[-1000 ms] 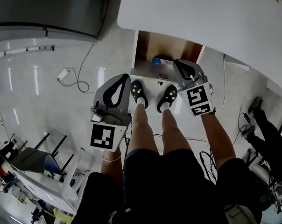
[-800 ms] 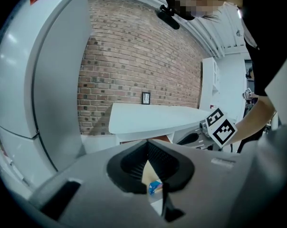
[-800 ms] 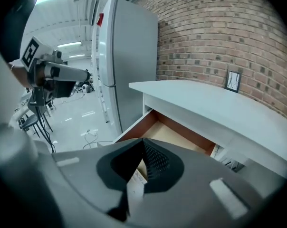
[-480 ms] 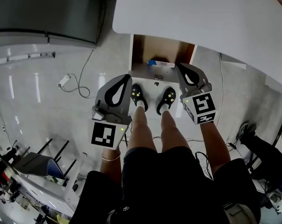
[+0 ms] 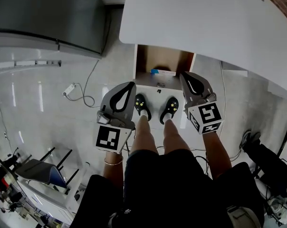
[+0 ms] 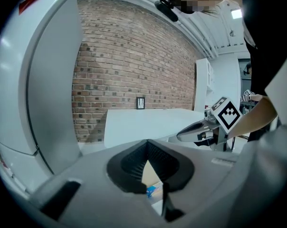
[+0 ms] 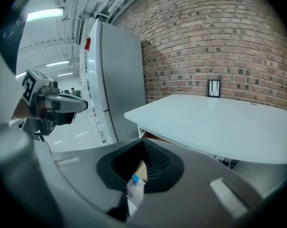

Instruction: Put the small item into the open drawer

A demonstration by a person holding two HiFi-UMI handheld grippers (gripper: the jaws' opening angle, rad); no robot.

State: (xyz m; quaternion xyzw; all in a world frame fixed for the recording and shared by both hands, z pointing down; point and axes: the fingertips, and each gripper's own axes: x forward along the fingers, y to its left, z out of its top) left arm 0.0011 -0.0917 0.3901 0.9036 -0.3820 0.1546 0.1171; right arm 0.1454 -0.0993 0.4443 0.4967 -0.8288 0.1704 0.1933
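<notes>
One blue-white item [image 5: 163, 72] lies inside the open drawer [image 5: 165, 59].

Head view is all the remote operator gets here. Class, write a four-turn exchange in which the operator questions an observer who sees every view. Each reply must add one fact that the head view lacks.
Operator: I see the drawer open under the white table. What is behind the table?
Observer: A brick wall. A small dark frame hangs low on it, close above the tabletop's far edge.
Operator: And the tall grey cabinet on my left, does it have any marking?
Observer: Yes, a red mark sits high on it, by its corner edge. Both gripper views show it.
</notes>
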